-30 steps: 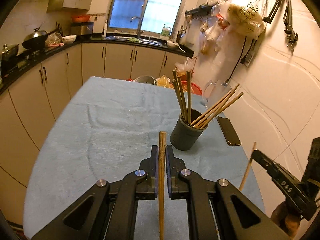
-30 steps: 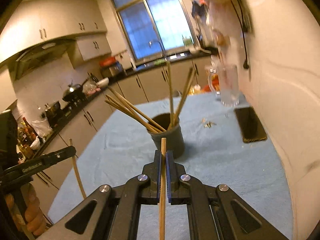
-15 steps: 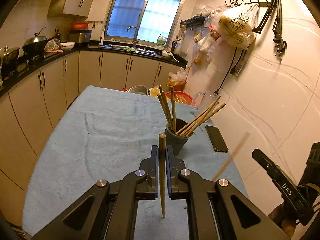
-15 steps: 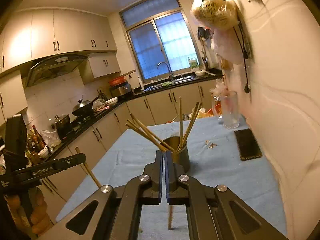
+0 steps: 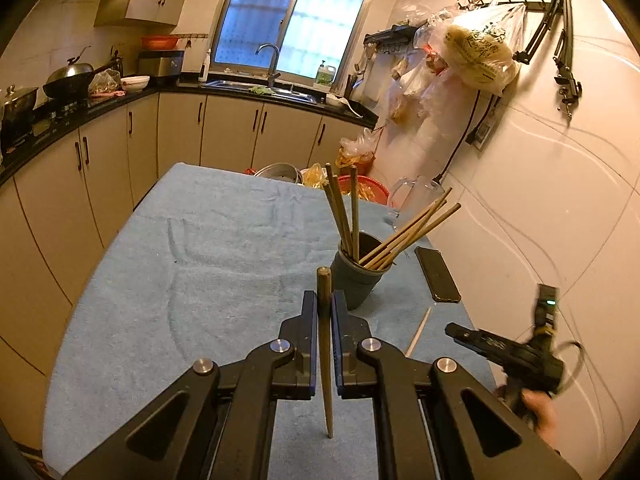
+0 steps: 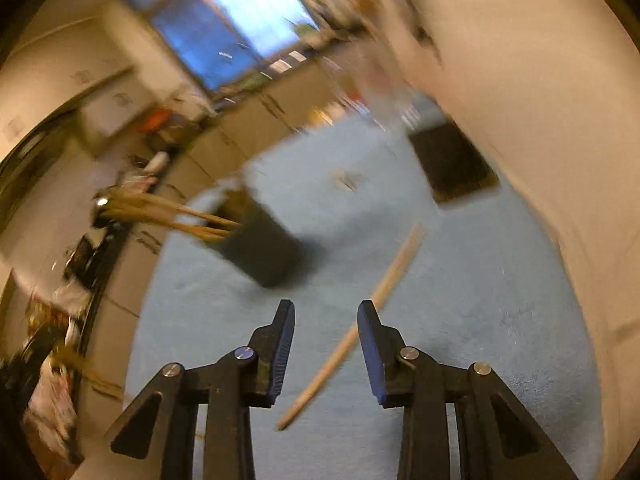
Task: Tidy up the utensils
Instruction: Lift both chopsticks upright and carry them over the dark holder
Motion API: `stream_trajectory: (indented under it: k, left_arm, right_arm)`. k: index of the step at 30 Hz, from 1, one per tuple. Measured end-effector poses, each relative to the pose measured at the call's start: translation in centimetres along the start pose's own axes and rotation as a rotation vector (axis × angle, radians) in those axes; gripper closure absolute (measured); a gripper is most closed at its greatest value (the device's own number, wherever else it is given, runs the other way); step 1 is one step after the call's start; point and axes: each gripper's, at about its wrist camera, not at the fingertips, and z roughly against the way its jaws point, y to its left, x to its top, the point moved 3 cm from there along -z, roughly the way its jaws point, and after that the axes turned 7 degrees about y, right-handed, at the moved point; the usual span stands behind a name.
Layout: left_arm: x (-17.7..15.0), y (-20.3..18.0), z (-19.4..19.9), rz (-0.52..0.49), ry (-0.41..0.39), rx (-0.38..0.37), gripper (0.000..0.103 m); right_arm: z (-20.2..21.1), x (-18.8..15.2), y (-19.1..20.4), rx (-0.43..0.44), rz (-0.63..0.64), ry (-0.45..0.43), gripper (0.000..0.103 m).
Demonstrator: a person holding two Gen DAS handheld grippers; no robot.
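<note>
A dark cup (image 5: 359, 276) holding several wooden chopsticks stands on the blue cloth of the table (image 5: 200, 264). My left gripper (image 5: 324, 308) is shut on one chopstick (image 5: 325, 344), held upright just short of the cup. In the blurred right wrist view my right gripper (image 6: 326, 316) is opening, its pads apart and pressing on nothing. A loose chopstick (image 6: 356, 330) lies on the cloth below the jaws, slanting up to the right, with the cup (image 6: 260, 248) to its left. The same chopstick (image 5: 418, 330) and the right gripper body (image 5: 508, 354) show at the left wrist view's lower right.
A black phone (image 5: 437, 274) lies on the cloth right of the cup, near the tiled wall (image 5: 540, 208). A glass jug (image 5: 416, 196) stands at the table's far right. Cabinets and a counter run along the left and back. A hand (image 5: 536, 412) holds the right gripper.
The right gripper has opened and let go of its chopstick, which now lies on the cloth. It has swung down and rolled, blurring its view. The left gripper still holds its chopstick.
</note>
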Motion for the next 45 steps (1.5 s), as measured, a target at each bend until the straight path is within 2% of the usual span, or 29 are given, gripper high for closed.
stream_trajectory:
  k: [4,10,13,17,20,21,23,25,28,37,40,45]
  left_arm:
    - [0.4,0.2,-0.6,0.002,0.011,-0.002,0.096]
    - [0.7,0.4,-1.0,0.003,0.025,0.001,0.096]
    - [0.8,0.4,-1.0,-0.004,0.026,0.002,0.096]
    - [0.8,0.2,-0.9,-0.014,0.034,0.003,0.096]
    - [0.8,0.2,-1.0,-0.021,0.031,0.005,0.096]
    - [0.9,0.3,-1.0,-0.021,0.03,0.006,0.096]
    - [0.9,0.5,-1.0,-0.014,0.029,-0.004,0.096]
    - [0.9,0.8,-0.9,-0.003,0.029,-0.012,0.096]
    - [0.8,0.9,-0.9,0.001,0.026,-0.007,0.096]
    - [1.0,0.6,0.1,0.008,0.002,-0.02,0.096]
    - [1.4,0.0,0.6,-0.006,-0.017,-0.023,0.096]
    - [3.1,-0.9,1.5,-0.017,-0.061,-0.02,0.096]
  right_arm:
    - [-3.1,3.0,-4.0,-0.068,-0.126,0.048,0.068]
    - [-7.6,6.5,-4.3,-0.198,-0.149,0.163,0.075]
    - [-9.2,6.7,-3.7,-0.298,-0.13,0.184,0.075]
    - [-10.2,6.8,-2.3,-0.436,-0.046,0.157,0.09]
    - [-10.4,6.4,-1.4,-0.488,0.029,0.135,0.093]
    - [-10.4,6.2,-1.4,-0.475,0.03,0.128,0.096]
    - [-9.2,5.6,-1.6,-0.384,-0.002,0.101,0.096]
    - [-6.7,5.0,-0.6,-0.275,0.016,0.006,0.097]
    - [-2.5,3.5,1.4,-0.169,0.061,-0.117,0.097]
    - [8.8,-0.4,7.5,-0.047,0.214,-0.419,0.097]
    - [10.8,-0.7,9.5,-0.018,0.257,-0.477,0.097]
    - [12.6,-0.3,11.3,0.028,0.281,-0.512,0.097]
